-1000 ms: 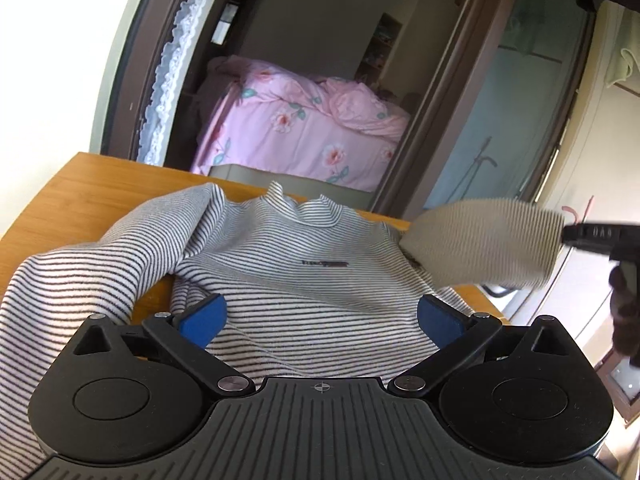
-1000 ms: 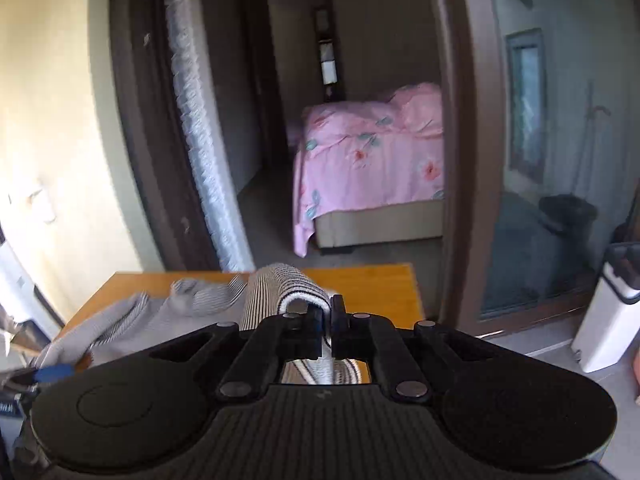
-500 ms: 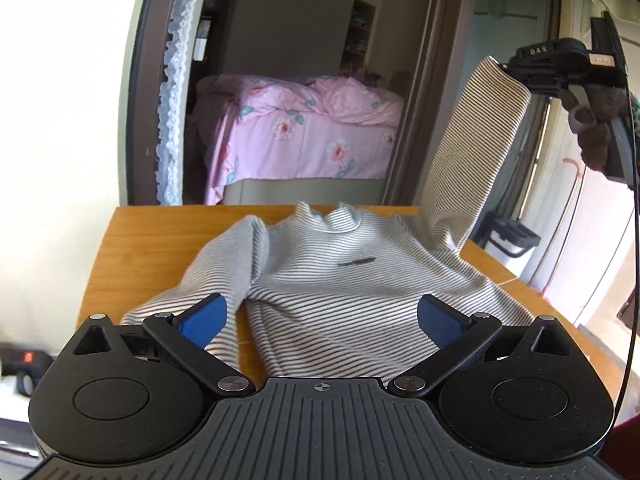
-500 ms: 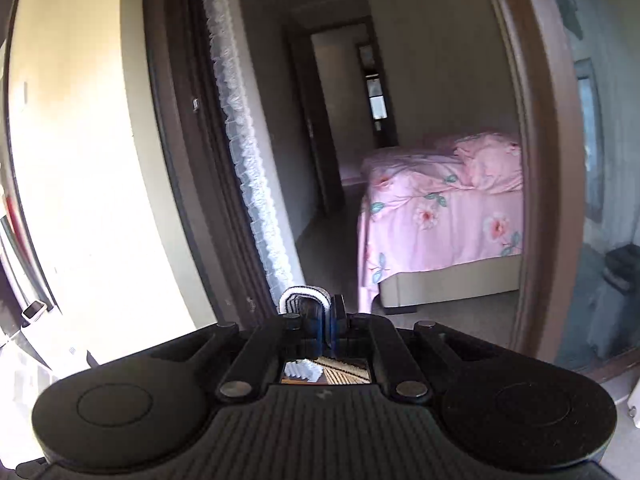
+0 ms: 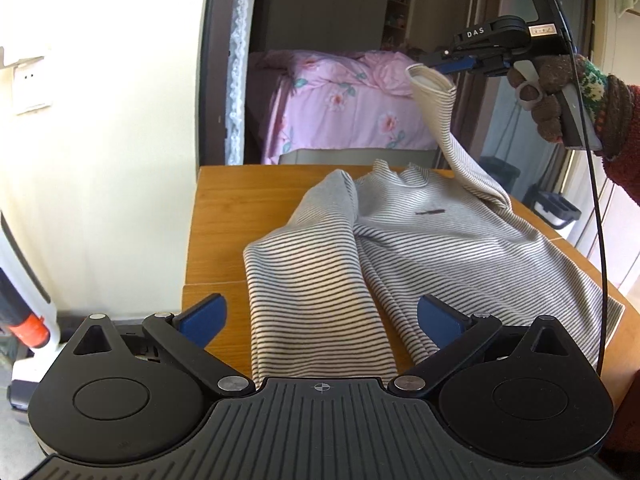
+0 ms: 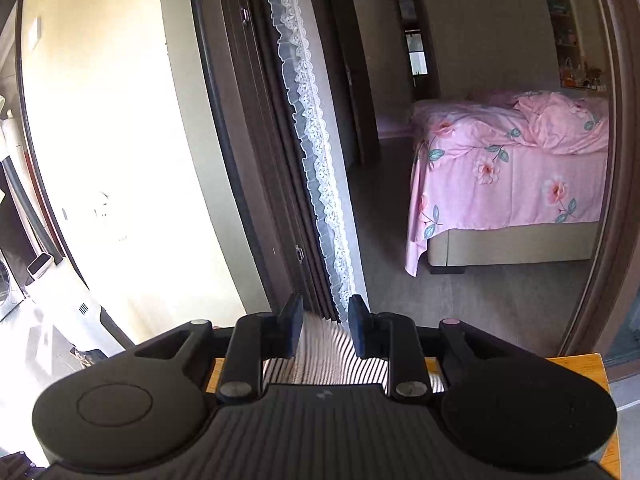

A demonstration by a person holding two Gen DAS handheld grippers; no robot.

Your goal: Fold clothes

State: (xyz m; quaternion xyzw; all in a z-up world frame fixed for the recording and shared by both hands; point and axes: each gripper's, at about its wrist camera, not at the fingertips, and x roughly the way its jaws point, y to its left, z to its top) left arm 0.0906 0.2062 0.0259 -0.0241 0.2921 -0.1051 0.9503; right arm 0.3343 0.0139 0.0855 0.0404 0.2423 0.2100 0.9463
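Left wrist view: my left gripper [image 5: 318,316] has its blue pads spread wide, gripping nothing, above the grey-and-white striped knit sweater [image 5: 420,248] lying on the wooden table [image 5: 240,208]. My right gripper [image 5: 434,63] is opening; the raised sleeve cuff [image 5: 432,84] hangs just below its fingertips.

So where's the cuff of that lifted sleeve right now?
In the left wrist view the cuff hangs in the air at upper right, just under the right hand-held gripper, whose jaws are opening, above the wooden table.
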